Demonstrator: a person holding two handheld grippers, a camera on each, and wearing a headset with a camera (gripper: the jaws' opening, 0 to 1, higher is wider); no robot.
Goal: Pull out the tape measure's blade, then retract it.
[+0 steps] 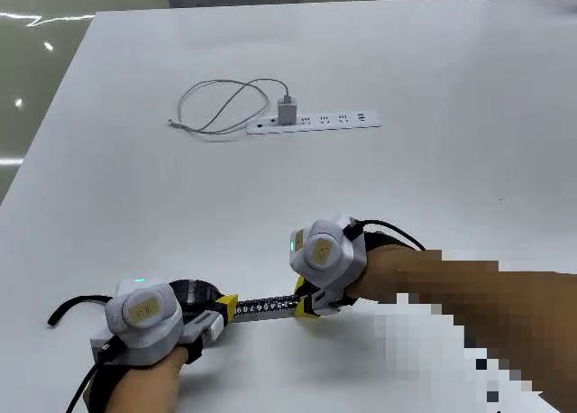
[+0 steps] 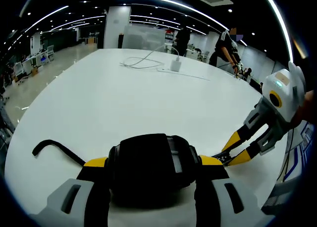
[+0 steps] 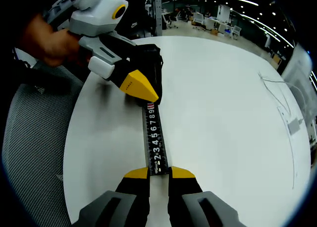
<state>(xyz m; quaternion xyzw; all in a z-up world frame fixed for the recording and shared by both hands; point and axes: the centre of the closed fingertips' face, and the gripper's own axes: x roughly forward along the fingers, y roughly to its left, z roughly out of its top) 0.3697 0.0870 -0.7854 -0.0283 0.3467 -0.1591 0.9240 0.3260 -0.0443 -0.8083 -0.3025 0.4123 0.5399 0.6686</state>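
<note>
Close to the near edge of the white tabletop, the left gripper is clamped on the two sides of the black tape measure case, which sits on the tabletop with its black wrist strap trailing off to the left. Just to its right, the right gripper has its jaws narrowed onto the tip of the blade. A short stretch of the blade is out, lying flat on the tabletop between the two tools.

The case looks rigid and compact, probably with some weight, so a squeeze across its broad flanks should hold it. The blade is likely thin, springy steel that keeps straight along its curve, would kink if bent sideways, and is pulled back by the spring inside. The hooked tip is the place to hold it. It should be drawn out in line with the case mouth and fed back under control, not let go to snap in.

Towards the far side of the tabletop lies a white power strip with a white charger plugged in and a looped white cable.
</note>
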